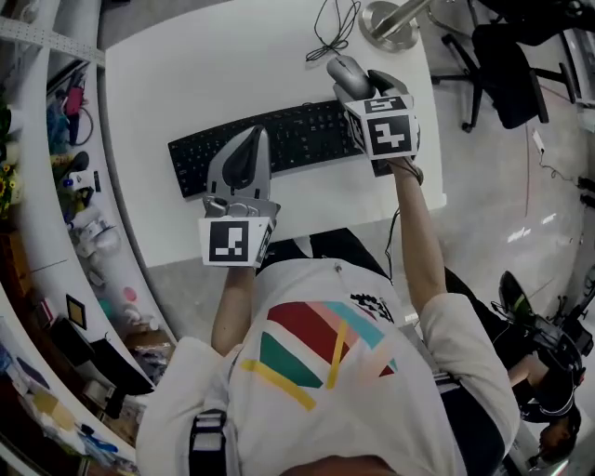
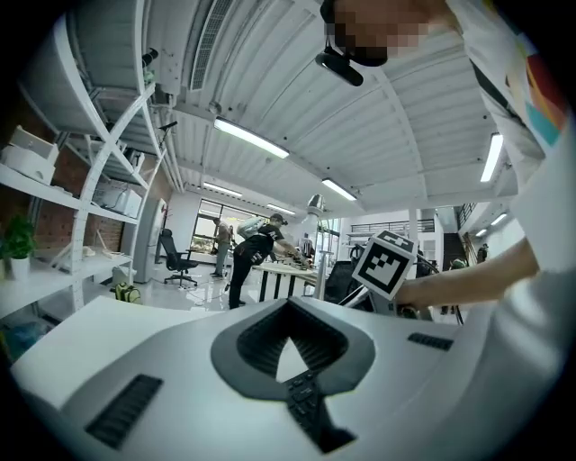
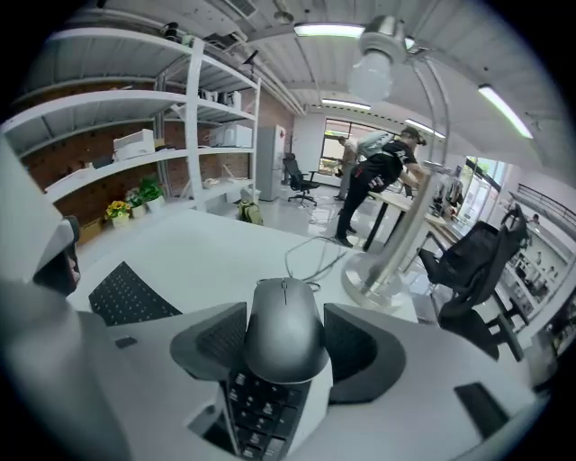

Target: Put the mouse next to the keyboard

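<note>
A grey mouse (image 1: 346, 72) is held between the jaws of my right gripper (image 1: 358, 82), above the right end of the black keyboard (image 1: 279, 139). In the right gripper view the mouse (image 3: 283, 329) fills the gap of the right gripper (image 3: 286, 349), both pads against its sides, with keyboard keys (image 3: 261, 414) right under it. My left gripper (image 1: 249, 139) hovers over the keyboard's middle-left with its jaws together. In the left gripper view the left gripper (image 2: 290, 338) points out across the room, nothing between its pads.
The keyboard lies on a white table (image 1: 186, 84). A lamp's round metal base (image 1: 389, 25) and a loose black cable (image 1: 333, 33) sit at the far edge behind the mouse. Shelves with clutter (image 1: 56, 139) run along the left; an office chair (image 1: 507, 60) stands at the right.
</note>
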Demonstrator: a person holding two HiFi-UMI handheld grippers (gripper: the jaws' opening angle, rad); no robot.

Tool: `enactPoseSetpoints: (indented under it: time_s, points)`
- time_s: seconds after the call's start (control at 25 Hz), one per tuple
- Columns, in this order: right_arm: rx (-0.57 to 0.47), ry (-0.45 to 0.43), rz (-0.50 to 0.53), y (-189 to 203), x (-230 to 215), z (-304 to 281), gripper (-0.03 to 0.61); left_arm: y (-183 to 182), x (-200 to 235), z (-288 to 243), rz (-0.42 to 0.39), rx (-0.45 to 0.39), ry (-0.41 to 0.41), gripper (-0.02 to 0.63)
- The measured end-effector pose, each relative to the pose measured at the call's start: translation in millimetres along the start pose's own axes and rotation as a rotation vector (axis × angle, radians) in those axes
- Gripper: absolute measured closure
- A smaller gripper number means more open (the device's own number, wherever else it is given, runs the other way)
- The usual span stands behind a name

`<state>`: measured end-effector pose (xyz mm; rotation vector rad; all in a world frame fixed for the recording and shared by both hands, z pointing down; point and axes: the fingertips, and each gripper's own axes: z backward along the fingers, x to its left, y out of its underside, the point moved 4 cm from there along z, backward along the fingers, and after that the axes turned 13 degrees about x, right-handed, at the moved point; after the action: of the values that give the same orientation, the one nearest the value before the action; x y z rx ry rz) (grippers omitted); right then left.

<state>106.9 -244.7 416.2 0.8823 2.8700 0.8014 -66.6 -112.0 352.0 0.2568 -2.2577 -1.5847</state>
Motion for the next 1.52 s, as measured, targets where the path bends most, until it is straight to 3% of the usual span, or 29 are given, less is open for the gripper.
enactPoseSetpoints:
  time_s: [0.16, 0.28, 0.48, 0.68, 1.08, 1.52]
  points:
    - [0.007, 0.043, -0.109, 38, -51, 11, 0.306, 2, -31, -23, -0.063, 0.054, 0.053, 0.571]
    - [0.021, 0.065, -0.172, 66, -80, 14, 0.305, 1, -44, -38, -0.057, 0.066, 0.076, 0.571]
    - [0.069, 0.066, -0.266, 115, -98, 6, 0.307, -1, -56, -58, -0.085, 0.106, 0.099, 0.571]
    - [0.1, 0.057, -0.297, 150, -114, -6, 0.307, 0, -74, -74, -0.103, 0.132, 0.114, 0.571]
    - [0.082, -0.019, -0.347, 169, -123, -27, 0.305, 6, -95, -84, -0.158, 0.158, 0.133, 0.571]
    - [0.049, -0.015, -0.337, 174, -120, -30, 0.305, 7, -100, -77, -0.153, 0.152, 0.129, 0.571]
